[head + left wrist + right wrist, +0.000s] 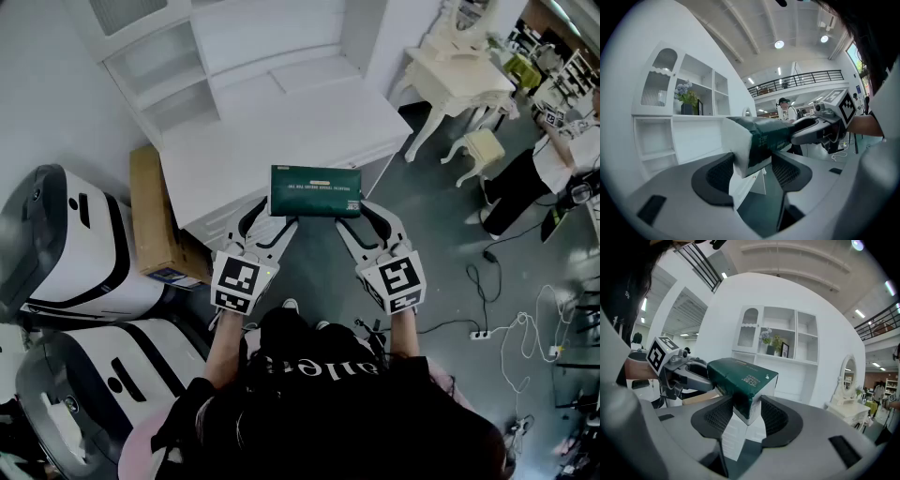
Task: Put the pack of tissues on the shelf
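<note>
The pack [315, 191] was up in the air between the two grippers, level with the front edge of the white worktop [281, 127] and short of the shelf [164, 80]. The left gripper [273, 214] had its jaws closed on one end and the right gripper [359, 216] on the other, both standing wide because the pack is thick.

It looked light and soft to me: a filmy green wrapper over paper, likely to dent and a bit slick. Gripping the short ends, as here, seemed sensible, with a gentle squeeze and the two sides kept level so it wouldn't sag or slip.

From overhead you got the layout: pack, both grippers, worktop and shelf behind. Only the gripper views showed the bite itself, the meshed pads [787, 171] against the white end of the pack. The right gripper view also showed the shelf upright, with flowers [768, 337] on it and open compartments alongside.
</note>
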Available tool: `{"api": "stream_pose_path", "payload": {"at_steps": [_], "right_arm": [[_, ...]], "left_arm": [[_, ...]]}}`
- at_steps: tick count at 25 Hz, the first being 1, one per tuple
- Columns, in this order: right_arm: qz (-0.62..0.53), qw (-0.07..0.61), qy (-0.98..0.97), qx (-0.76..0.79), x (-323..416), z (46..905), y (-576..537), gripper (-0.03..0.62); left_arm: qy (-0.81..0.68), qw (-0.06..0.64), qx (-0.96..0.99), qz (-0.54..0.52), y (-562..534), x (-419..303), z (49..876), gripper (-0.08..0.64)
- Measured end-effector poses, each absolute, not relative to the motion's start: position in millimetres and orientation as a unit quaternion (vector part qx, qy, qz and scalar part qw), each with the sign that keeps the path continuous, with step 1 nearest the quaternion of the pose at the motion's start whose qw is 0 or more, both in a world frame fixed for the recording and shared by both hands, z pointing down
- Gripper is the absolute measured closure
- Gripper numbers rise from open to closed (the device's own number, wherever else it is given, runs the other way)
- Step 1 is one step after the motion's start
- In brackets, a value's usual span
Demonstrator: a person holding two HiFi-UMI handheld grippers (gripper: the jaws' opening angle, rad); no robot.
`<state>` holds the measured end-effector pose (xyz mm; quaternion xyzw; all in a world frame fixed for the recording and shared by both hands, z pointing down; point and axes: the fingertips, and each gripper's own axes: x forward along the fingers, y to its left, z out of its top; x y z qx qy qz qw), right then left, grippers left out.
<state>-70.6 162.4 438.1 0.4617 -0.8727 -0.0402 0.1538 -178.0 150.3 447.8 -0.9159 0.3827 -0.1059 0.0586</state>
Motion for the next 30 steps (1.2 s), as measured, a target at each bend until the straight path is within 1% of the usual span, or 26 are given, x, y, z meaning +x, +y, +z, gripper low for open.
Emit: {"api": "stream_pose_path", "payload": {"at_steps": [21, 30], "right_arm": [[-0.020, 0.153, -0.851, 0.501, -85, 454, 131, 0.376], [-0.008, 0.160, -0.844, 0.511, -84, 460, 117, 0.376]], "left_arm": [[0.341, 0.062, -0.932, -0.101, 113, -195, 455, 0.293], [0.328, 0.044, -0.938, -0.104, 97, -194, 467, 0.295]]}}
